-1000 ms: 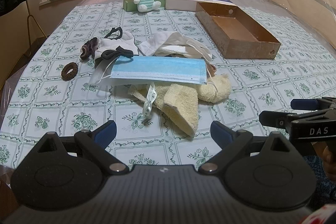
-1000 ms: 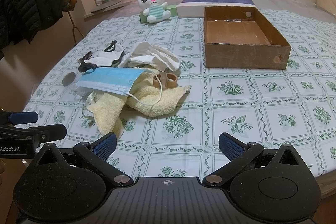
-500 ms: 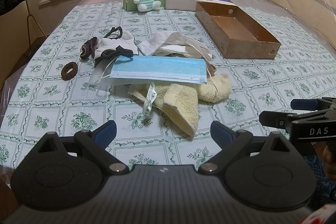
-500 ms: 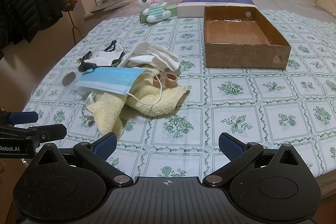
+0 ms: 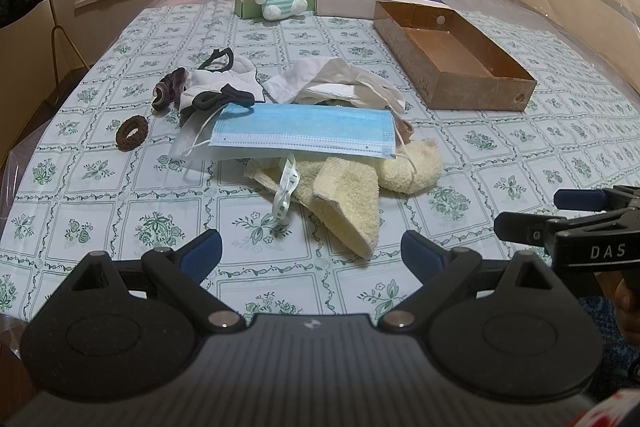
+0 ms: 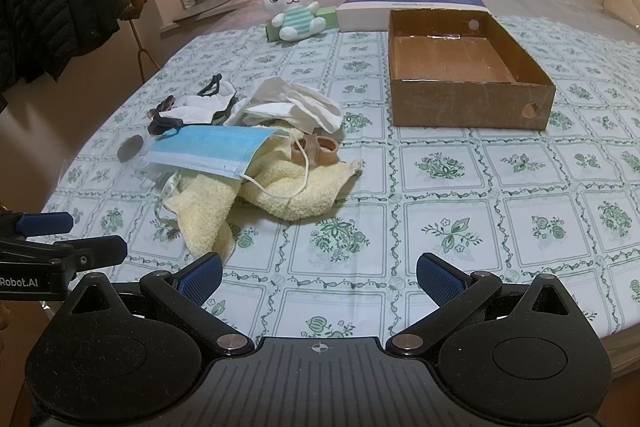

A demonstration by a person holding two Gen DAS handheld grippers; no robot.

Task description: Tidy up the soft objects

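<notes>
Left tool (image 5: 310, 253) and right tool (image 6: 318, 275): jaws wide, holding nothing, low in frame. The blue mask (image 5: 302, 131) lies on the yellow towel (image 5: 348, 203) at frame centre, above both tools, apart from them, on the counter (image 6: 500, 223).

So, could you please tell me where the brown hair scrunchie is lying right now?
In the left wrist view the brown hair scrunchie lies on the tablecloth at the pile's left edge, just left of the blue face mask.
</notes>
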